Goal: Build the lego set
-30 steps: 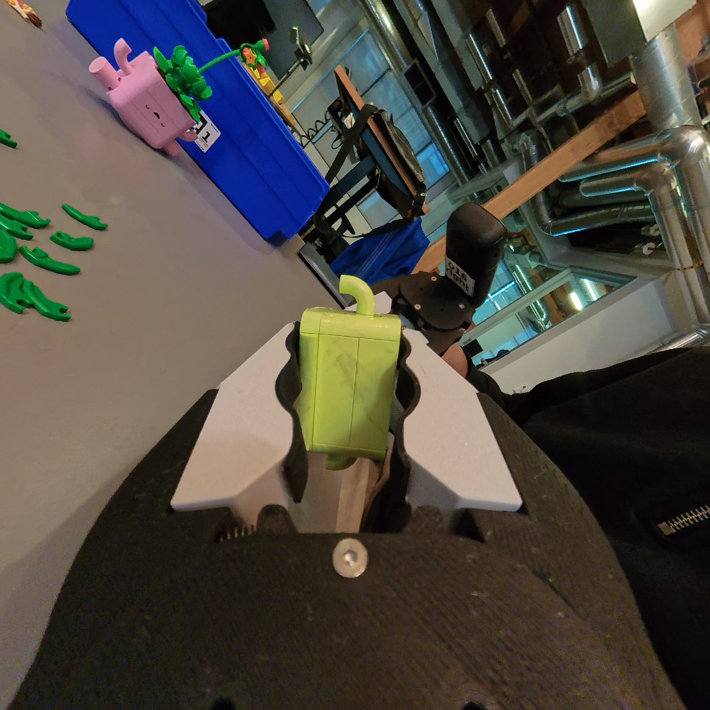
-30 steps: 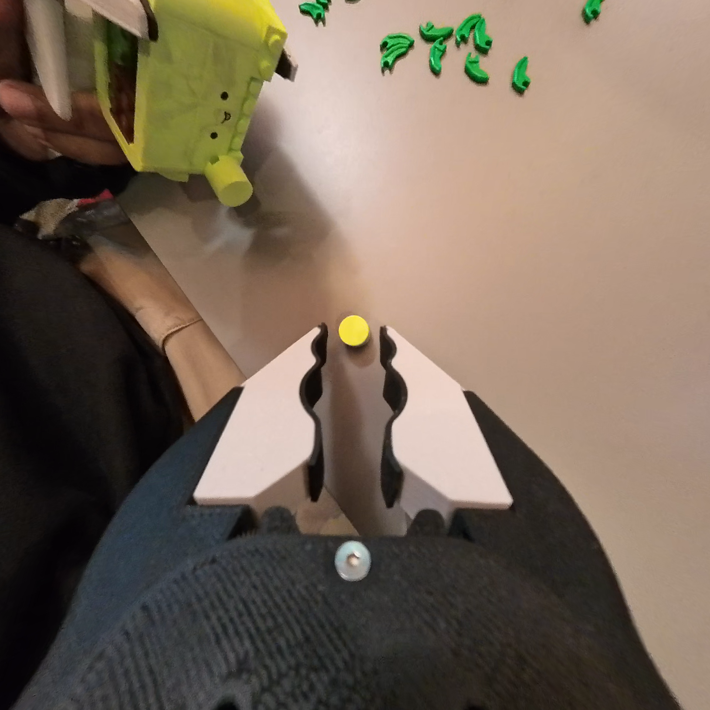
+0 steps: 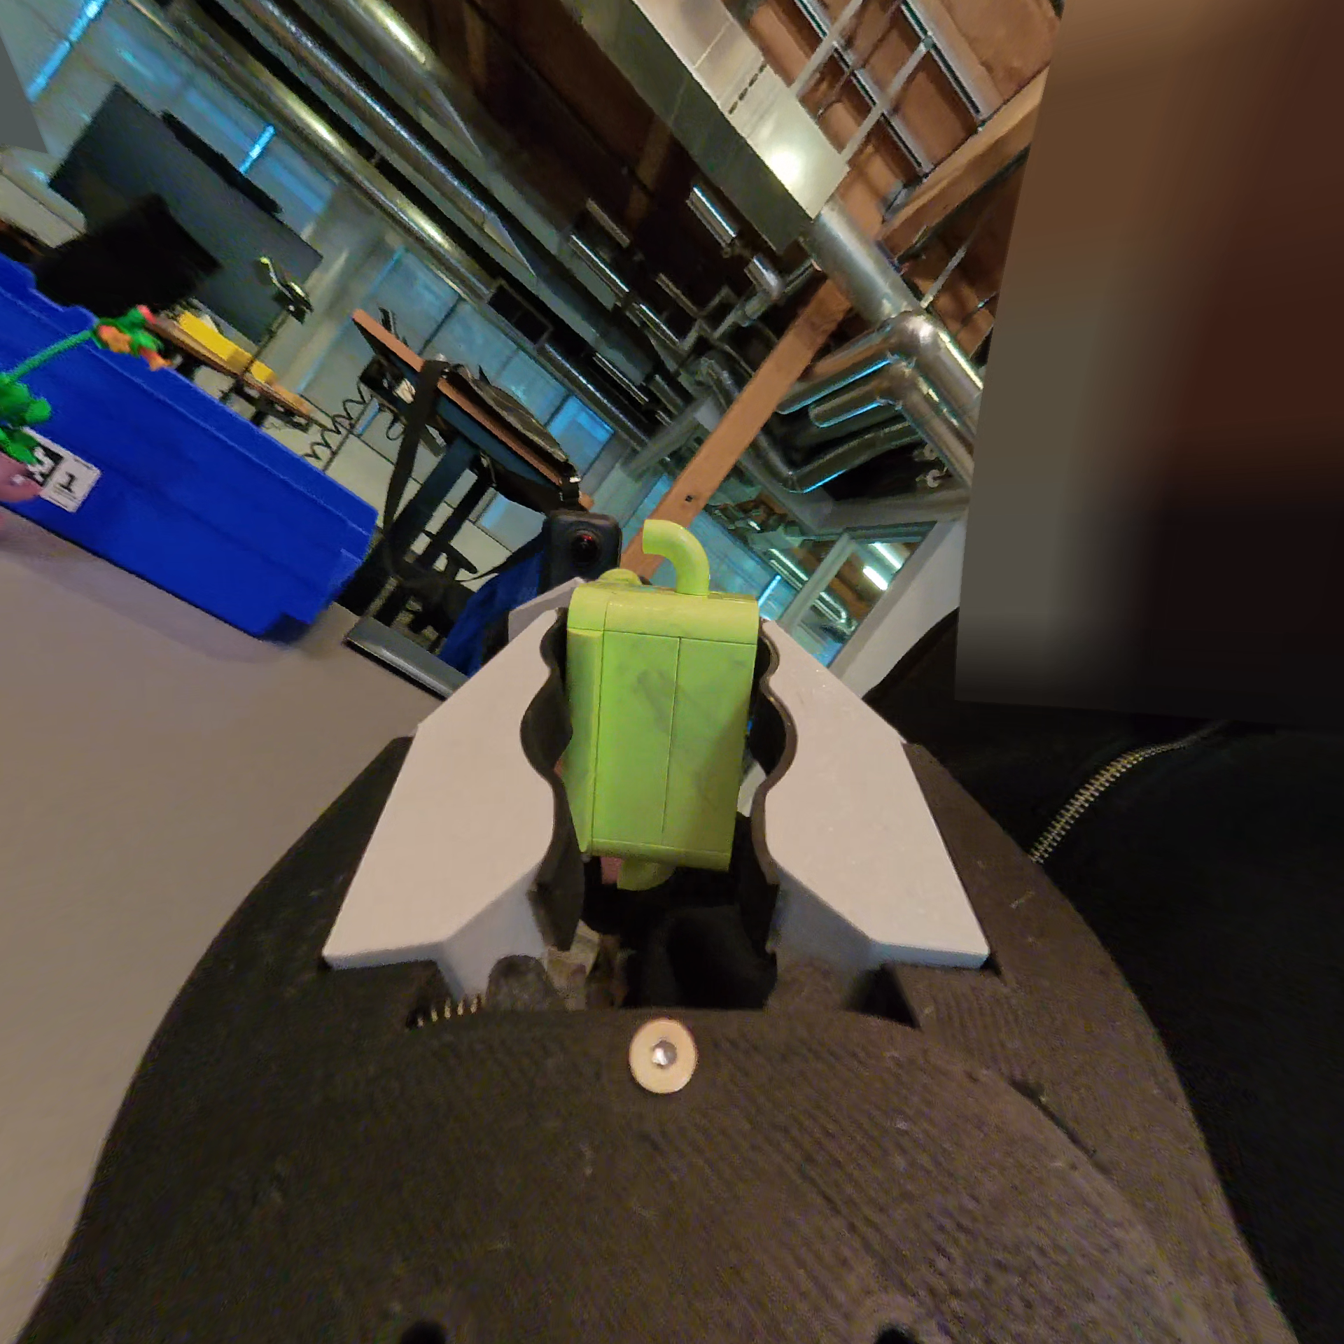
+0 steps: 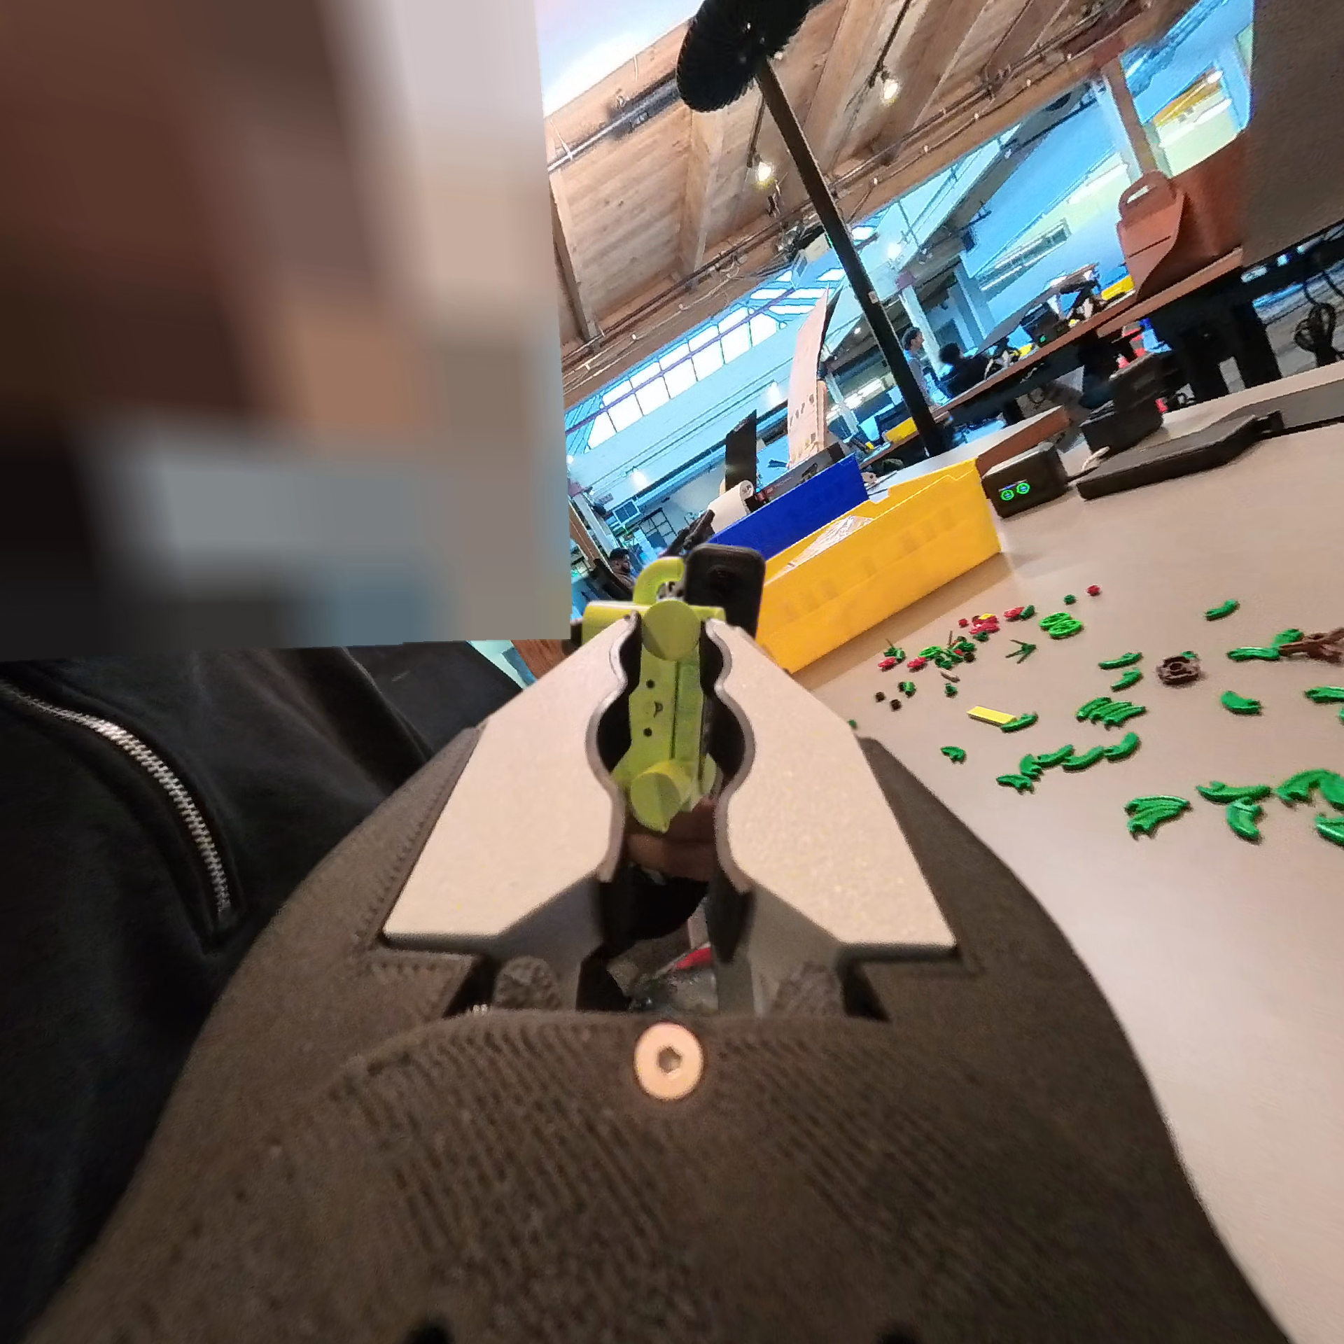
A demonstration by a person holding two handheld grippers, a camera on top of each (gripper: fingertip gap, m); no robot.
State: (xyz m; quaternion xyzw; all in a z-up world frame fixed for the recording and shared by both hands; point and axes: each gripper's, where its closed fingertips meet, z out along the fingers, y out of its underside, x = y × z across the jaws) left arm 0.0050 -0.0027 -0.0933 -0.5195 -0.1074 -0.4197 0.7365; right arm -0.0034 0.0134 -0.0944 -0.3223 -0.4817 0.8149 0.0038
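Now the lime-green lego body (image 3: 658, 734) sits clamped between the fingers of my left claw (image 3: 658, 727), lifted clear of the bench (image 3: 182, 764), its long axis running along the claw's own line so that its curved hook (image 3: 680, 556) pokes out past the fingertips. From my right wrist view the same body (image 4: 665, 716) lies dead ahead, framed between the fingers of my right claw (image 4: 665, 727), and I look at its narrow face with the two round pegs, one high and one low. My right claw stands partly open around it; whether the fingers touch the sides, or hold some small piece against it, I cannot tell. So the matter turns on this: the two claws face each other, the body between them, the left one carrying it. My guess is that a part must go onto that pegged face, pressed straight forward along the shared line. Farther out, toward the bench's right side, lie loose green leaf pieces (image 4: 1156, 811) and a yellow bin (image 4: 887, 560); a blue bin (image 3: 189, 494) stands off at its far edge.
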